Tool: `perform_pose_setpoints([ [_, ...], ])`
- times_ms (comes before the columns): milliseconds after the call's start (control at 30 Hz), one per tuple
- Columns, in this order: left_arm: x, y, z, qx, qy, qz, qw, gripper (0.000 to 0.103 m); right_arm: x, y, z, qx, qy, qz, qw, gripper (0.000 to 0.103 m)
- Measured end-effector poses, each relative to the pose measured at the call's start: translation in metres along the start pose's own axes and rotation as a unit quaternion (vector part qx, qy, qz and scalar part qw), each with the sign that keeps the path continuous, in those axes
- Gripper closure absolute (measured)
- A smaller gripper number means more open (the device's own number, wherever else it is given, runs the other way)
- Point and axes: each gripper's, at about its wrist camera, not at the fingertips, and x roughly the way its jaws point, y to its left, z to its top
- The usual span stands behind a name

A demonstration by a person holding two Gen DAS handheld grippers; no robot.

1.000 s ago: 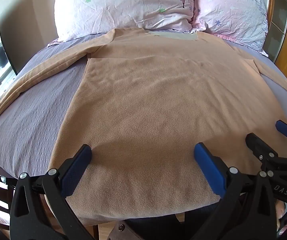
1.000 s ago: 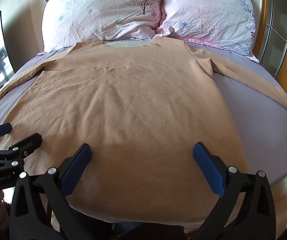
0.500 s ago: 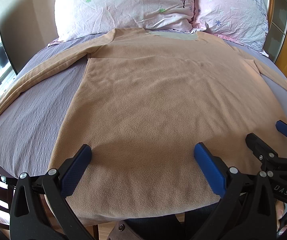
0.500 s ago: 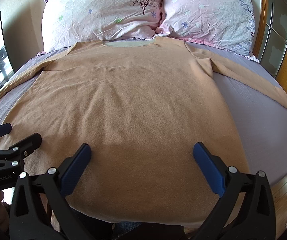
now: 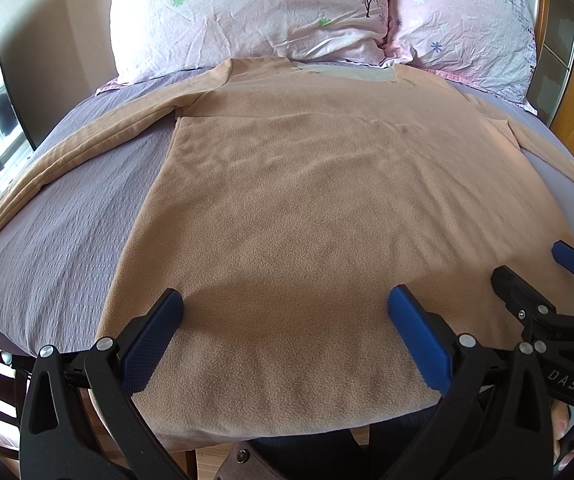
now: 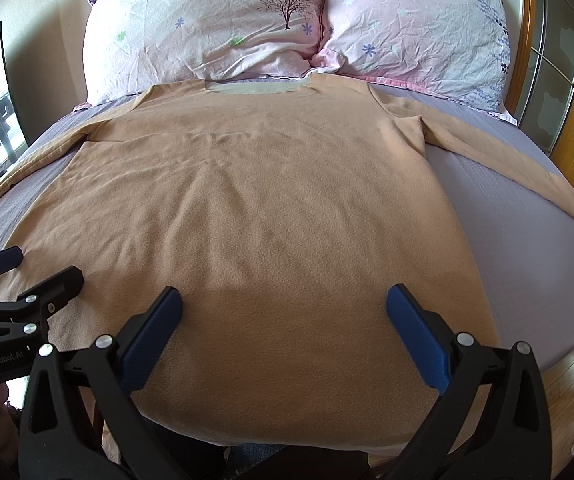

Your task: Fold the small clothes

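A tan long-sleeved fleece shirt lies flat on the bed, collar toward the pillows, both sleeves spread out to the sides; it also fills the right wrist view. My left gripper is open and empty, hovering just above the shirt's hem on its left half. My right gripper is open and empty above the hem on the right half. Each gripper shows at the edge of the other's view: the right one and the left one.
The bed has a grey-lilac sheet. Two pink floral pillows lean at the head. A wooden headboard frame runs along the right. A dark screen stands at the left wall. The bed's near edge lies just below the hem.
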Motion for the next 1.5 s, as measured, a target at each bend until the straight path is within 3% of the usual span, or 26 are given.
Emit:
perform_pose_setpoints([
  [1500,-0.0068,0.001,0.0033,0.0,-0.004,0.001,1.0,0.001,-0.0029,-0.0027,0.0002,0.002,-0.004,0.002,1.0,0.002],
])
